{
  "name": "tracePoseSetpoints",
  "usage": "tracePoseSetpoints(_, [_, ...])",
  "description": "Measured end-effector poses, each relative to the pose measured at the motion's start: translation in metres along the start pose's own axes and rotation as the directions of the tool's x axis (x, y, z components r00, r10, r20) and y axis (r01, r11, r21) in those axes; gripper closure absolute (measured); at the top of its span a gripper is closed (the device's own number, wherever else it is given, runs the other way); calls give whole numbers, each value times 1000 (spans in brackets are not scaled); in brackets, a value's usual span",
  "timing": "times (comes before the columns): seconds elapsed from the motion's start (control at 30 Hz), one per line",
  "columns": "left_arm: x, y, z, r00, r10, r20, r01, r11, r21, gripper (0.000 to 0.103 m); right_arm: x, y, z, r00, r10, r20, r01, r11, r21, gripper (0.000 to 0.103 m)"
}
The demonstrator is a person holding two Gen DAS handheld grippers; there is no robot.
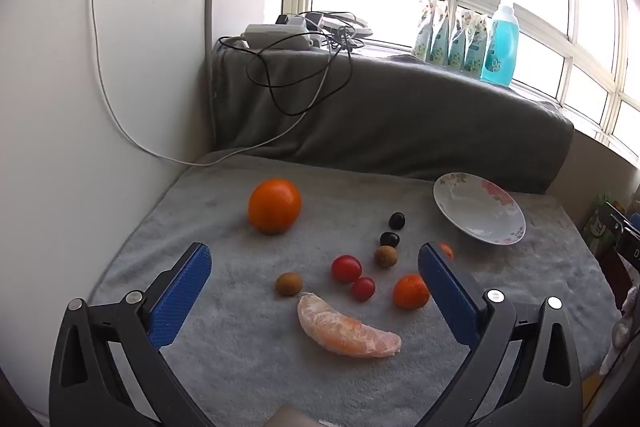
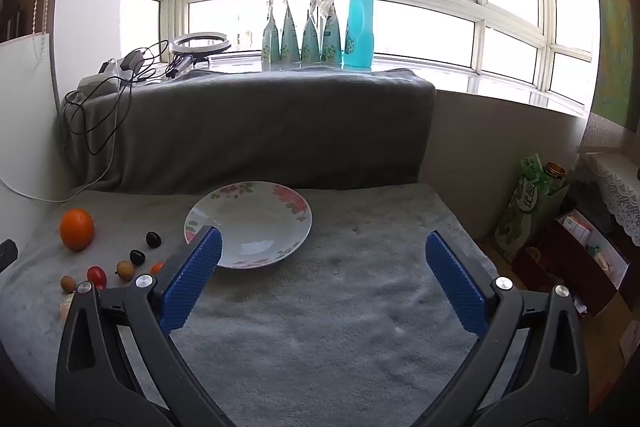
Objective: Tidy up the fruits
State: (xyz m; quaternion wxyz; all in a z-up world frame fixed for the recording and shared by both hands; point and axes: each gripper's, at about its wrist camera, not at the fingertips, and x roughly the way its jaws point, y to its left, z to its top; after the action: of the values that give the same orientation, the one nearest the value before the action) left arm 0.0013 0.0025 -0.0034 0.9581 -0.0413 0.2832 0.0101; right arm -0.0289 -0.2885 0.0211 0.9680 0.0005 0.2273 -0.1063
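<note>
On the grey cloth lie a large orange (image 1: 274,211), two cherry tomatoes (image 1: 346,268), two dark grapes (image 1: 397,220), two brown longans (image 1: 288,283), a small orange (image 1: 411,291) and a peeled orange segment (image 1: 347,327). An empty floral plate (image 1: 479,209) sits at the right. My left gripper (image 1: 315,255) is open above the small fruits. My right gripper (image 2: 322,243) is open and empty, in front of the plate (image 2: 248,223). The large orange (image 2: 77,229) and small fruits show at the left of the right wrist view.
A grey-covered ledge (image 2: 248,123) rises behind the table, with cables and a power strip (image 1: 280,31). A blue bottle (image 2: 360,23) and pouches (image 2: 300,35) stand on the sill. Boxes (image 2: 532,211) sit off the table's right edge. A white wall (image 1: 80,107) is at left.
</note>
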Motion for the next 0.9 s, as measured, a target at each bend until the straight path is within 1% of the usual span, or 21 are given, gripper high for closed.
tracePoseSetpoints(0.17, [-4, 0, 3, 1000, 7, 20, -7, 1000, 1, 0, -3, 0, 3, 1000, 4, 11, -4, 1000, 0, 0])
tracePoseSetpoints(0.57, [-8, -7, 4, 999, -2, 35, 2, 1000, 10, 0, -7, 4, 4, 1000, 9, 18, -9, 1000, -4, 0])
tracePoseSetpoints(0.9, [-9, -13, 7, 999, -3, 44, 2, 1000, 19, 0, -11, 9, 3, 999, 34, 29, -34, 999, 2, 0])
